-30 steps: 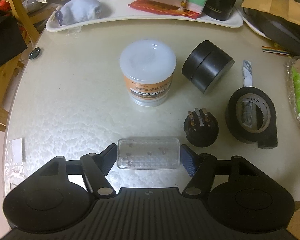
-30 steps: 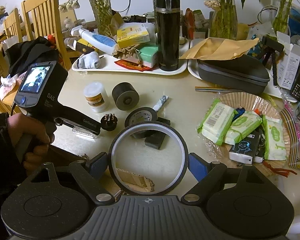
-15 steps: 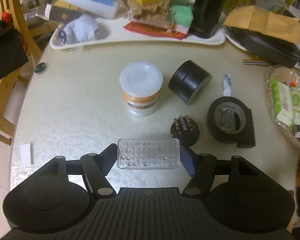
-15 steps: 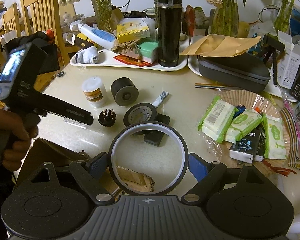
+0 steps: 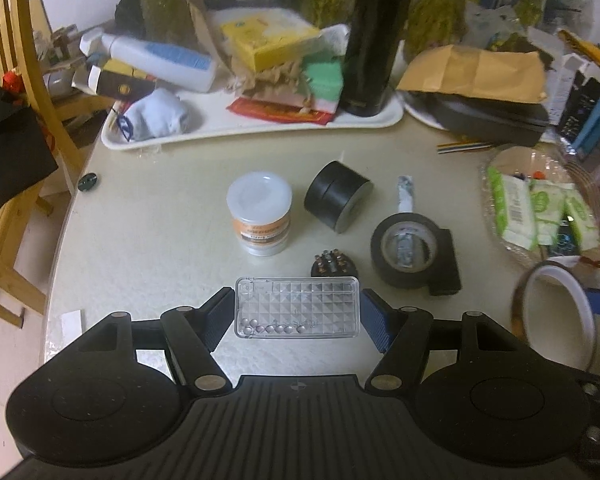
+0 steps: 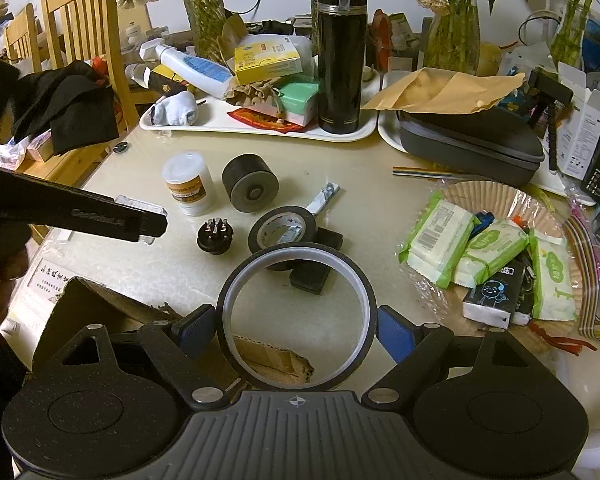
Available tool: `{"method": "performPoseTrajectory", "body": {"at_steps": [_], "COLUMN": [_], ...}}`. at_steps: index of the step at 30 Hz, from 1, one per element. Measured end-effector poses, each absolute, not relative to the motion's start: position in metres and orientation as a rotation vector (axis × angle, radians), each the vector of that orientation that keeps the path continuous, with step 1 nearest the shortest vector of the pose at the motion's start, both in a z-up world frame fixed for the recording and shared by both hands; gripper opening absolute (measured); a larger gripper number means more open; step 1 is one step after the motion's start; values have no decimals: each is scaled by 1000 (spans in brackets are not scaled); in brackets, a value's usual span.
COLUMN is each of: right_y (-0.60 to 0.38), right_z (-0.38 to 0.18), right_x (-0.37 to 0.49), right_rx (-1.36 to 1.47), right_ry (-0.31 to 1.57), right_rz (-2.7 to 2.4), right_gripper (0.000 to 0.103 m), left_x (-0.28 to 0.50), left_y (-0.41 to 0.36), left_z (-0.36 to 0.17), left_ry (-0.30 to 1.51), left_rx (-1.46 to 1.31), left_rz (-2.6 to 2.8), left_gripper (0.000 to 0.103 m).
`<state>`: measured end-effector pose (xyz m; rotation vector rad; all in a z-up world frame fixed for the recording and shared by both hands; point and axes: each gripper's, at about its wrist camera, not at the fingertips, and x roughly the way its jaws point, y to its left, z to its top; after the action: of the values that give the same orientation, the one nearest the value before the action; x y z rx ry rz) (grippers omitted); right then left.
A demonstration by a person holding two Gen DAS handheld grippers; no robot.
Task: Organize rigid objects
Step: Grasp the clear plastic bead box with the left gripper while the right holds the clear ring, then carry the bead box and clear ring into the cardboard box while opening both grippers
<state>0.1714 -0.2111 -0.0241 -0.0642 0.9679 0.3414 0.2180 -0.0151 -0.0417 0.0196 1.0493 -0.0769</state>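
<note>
My left gripper (image 5: 297, 314) is shut on a clear plastic box (image 5: 297, 307) with small metal beads, held above the table; it also shows in the right wrist view (image 6: 140, 216). My right gripper (image 6: 296, 322) is shut on a large tape ring (image 6: 296, 316), which appears at the right edge of the left wrist view (image 5: 556, 316). On the table stand a white jar with an orange label (image 5: 260, 214), a black cylinder (image 5: 338, 196), a black pinned plug (image 5: 334, 265) and a black tape roll (image 5: 408, 245).
A white tray (image 5: 236, 128) with a black flask (image 5: 374, 36) and clutter lies at the back. A dark case (image 6: 468, 140) and a plate of packets (image 6: 488, 240) are at the right. A cardboard box (image 6: 112, 304) sits at the near left edge. Wooden chairs (image 6: 80, 28) stand left.
My left gripper has risen and pulled back with the clear box, so the table items look smaller and farther. The right gripper and its ring have barely moved.
</note>
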Motion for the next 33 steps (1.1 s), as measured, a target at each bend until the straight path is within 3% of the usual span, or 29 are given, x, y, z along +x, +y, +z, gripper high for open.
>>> {"method": "performPoseTrajectory", "body": {"at_steps": [17,33], "right_y": [-205,-206], "right_z": [-24,-23], "right_x": [160,144], "right_rx": [-56,-33], "right_ry": [969,964], "right_rz": [383,384], "right_gripper": [87,87], "left_x": [168,117], "left_y": [-4,4], "left_z": [-14,-21], "left_ry": [988,1036], "left_rx": [11,-7], "left_rz": [-154,-211], "left_gripper": [67,67]}}
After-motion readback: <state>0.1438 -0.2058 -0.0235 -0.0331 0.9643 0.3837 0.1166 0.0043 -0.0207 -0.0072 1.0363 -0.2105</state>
